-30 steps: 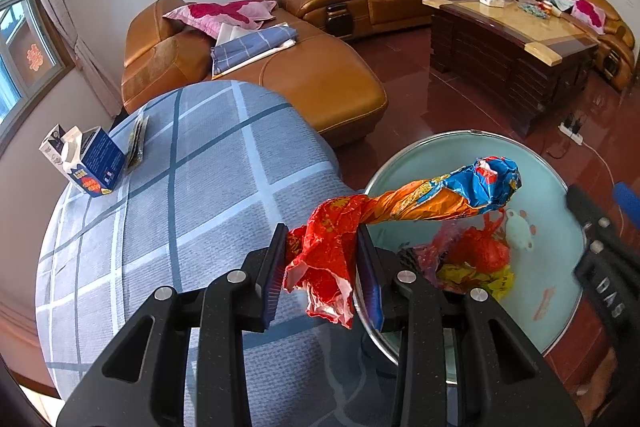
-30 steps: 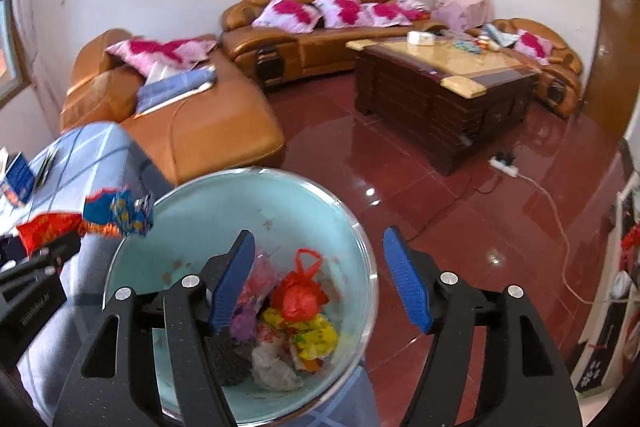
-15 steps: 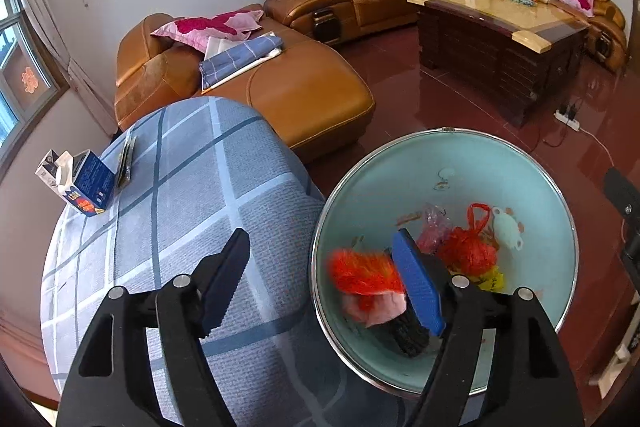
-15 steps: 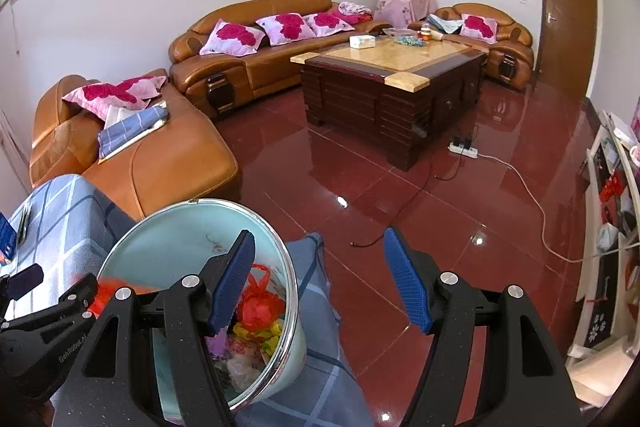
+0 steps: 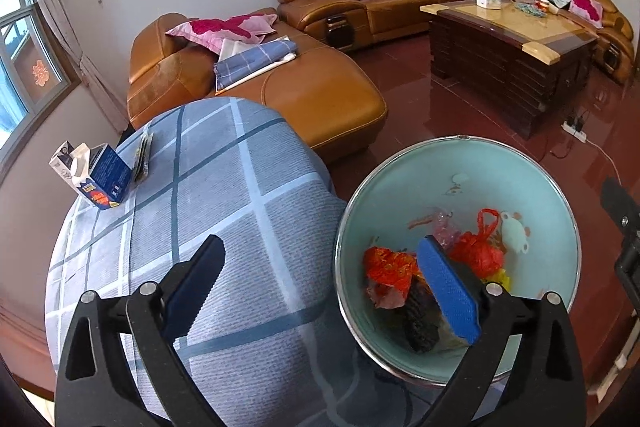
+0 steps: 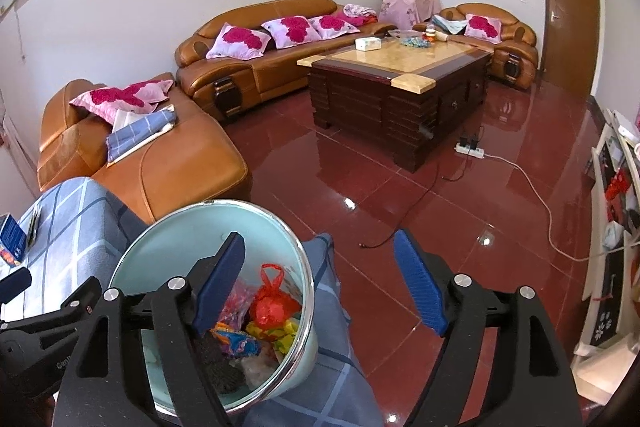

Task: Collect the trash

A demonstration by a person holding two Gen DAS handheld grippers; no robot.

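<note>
The left gripper (image 5: 320, 291) has just been opening and stands released, nothing between its jaws; one finger hangs over the checked grey-blue cloth of the bench (image 5: 224, 187), the other over the pale green round bucket with a metal rim (image 5: 520, 187). The crumpled red and orange foil wrapper (image 5: 386, 267) lies inside that bucket, beside a knotted red plastic bag (image 5: 478, 253) and other scraps. The right gripper (image 6: 320, 283) has also been widening and is released, empty, one finger above the bucket, the other above the red tiled floor (image 6: 460, 211). A blue and white carton (image 5: 96, 175) stands on the bench, well apart.
</note>
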